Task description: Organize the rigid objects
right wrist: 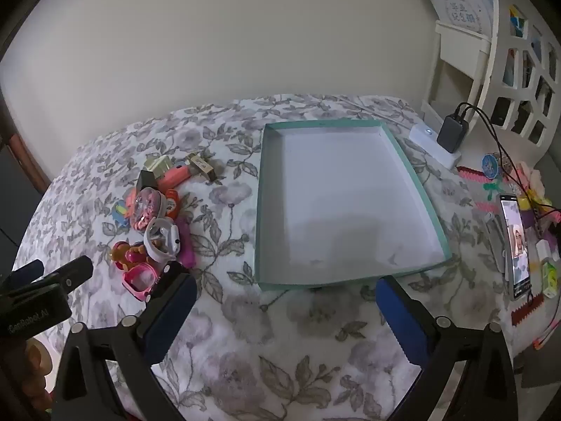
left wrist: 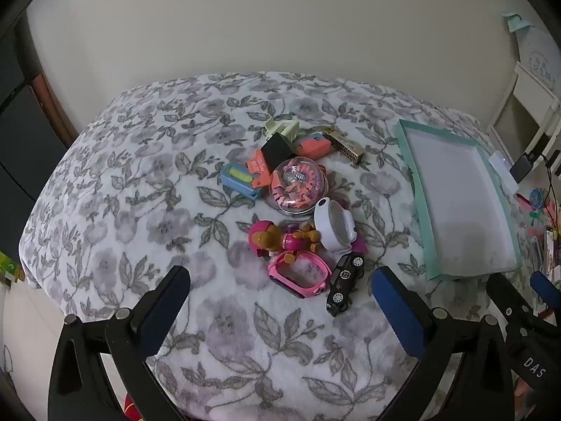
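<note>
A heap of small toys lies on the flowered cloth: a black toy car (left wrist: 345, 282), a pink watch case (left wrist: 301, 277), a pink dog figure (left wrist: 280, 240), a white round case (left wrist: 335, 226), a clear dome of pink bits (left wrist: 298, 184), a blue block (left wrist: 240, 179) and a gold bar (left wrist: 343, 145). My left gripper (left wrist: 280, 280) hangs open just in front of the car and the watch case, holding nothing. A shallow teal box (right wrist: 417, 189) with a white floor lies to the right. My right gripper (right wrist: 285, 291) stands open before its near rim, with nothing in it.
The flowered cloth (left wrist: 140, 182) covers a raised surface against a pale wall. Right of the box are a white power strip with a dark charger (right wrist: 452, 133), cables, a lit phone (right wrist: 515, 245) and small colourful clutter. White shelving (right wrist: 519, 70) stands at the far right.
</note>
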A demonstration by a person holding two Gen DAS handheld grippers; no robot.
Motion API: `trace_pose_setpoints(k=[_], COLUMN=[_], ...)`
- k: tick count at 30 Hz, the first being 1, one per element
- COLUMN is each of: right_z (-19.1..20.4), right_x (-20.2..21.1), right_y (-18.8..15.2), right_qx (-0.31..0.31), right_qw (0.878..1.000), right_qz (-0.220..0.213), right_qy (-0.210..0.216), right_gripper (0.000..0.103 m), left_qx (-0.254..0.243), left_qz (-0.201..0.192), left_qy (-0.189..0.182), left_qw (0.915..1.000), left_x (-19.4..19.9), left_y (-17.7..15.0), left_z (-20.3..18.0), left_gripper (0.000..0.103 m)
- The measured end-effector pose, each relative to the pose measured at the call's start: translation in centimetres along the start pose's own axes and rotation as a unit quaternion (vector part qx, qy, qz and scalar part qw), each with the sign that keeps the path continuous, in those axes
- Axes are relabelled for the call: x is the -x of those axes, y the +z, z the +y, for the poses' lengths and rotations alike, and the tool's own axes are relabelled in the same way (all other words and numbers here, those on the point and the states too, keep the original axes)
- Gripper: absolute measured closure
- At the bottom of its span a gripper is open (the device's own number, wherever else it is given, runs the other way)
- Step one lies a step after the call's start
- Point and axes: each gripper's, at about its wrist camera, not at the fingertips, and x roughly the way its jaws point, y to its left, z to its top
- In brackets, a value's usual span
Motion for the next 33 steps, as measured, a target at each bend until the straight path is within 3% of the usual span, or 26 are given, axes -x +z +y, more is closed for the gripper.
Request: trace_pose_setpoints(k=[33], right_z=[0.58], right_x=[-0.15], right_y=[-0.06], right_qx=[0.020], right_qw=[1.000], right_qz=[0.001], right_qy=[-0.007], right_gripper=[0.000], left_qx=[-0.004], left_qz=[-0.004], left_qy=[0.026], left_qw=[0.9997], left_x=[0.08], left_y=[-0.16], left_z=[0.24], left_gripper=[0.000])
